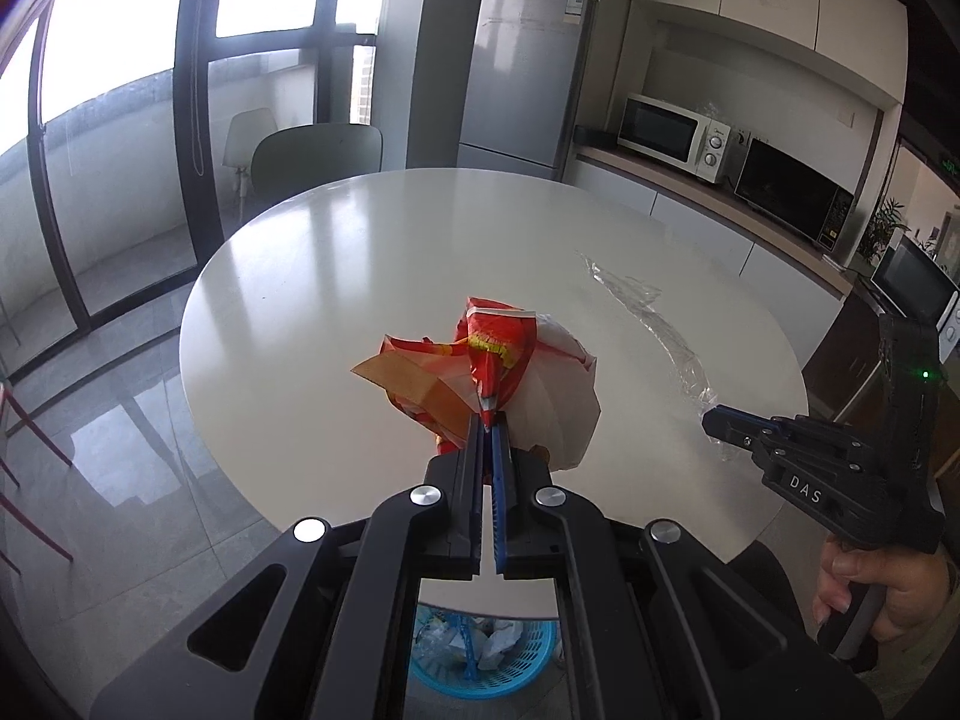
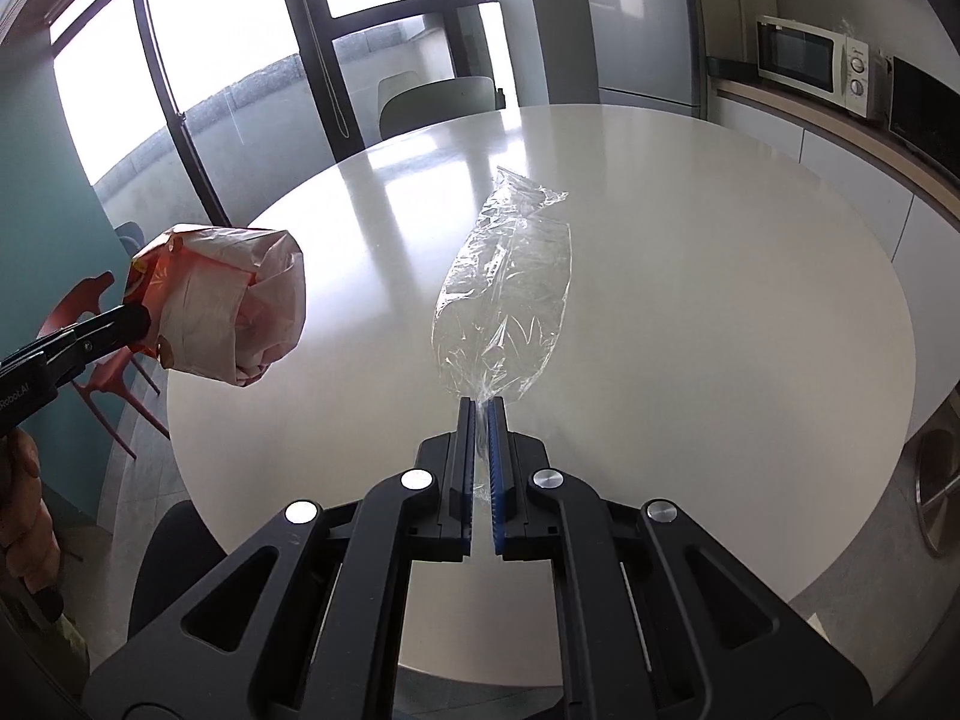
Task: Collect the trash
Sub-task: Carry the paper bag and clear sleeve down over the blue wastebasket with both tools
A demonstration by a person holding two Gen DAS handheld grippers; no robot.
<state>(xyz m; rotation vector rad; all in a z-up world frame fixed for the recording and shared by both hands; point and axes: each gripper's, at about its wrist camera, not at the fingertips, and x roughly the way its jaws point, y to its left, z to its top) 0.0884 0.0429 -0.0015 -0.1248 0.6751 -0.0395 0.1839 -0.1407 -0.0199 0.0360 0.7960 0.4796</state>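
Trash is in both grippers above the round table (image 2: 720, 276): the left gripper (image 1: 489, 420) is clamped on one crumpled red-and-white wrapper (image 1: 480, 360), the right gripper (image 2: 480, 408) pinches one clear plastic film (image 2: 510, 282). Carry each over the one blue basket (image 1: 516, 660), seemingly below the table's near edge, before releasing.

The blue basket (image 1: 480, 654) under the table (image 1: 360, 276) shows only between the left hand-held gripper (image 1: 487, 420) frame bars; its contents are unclear.
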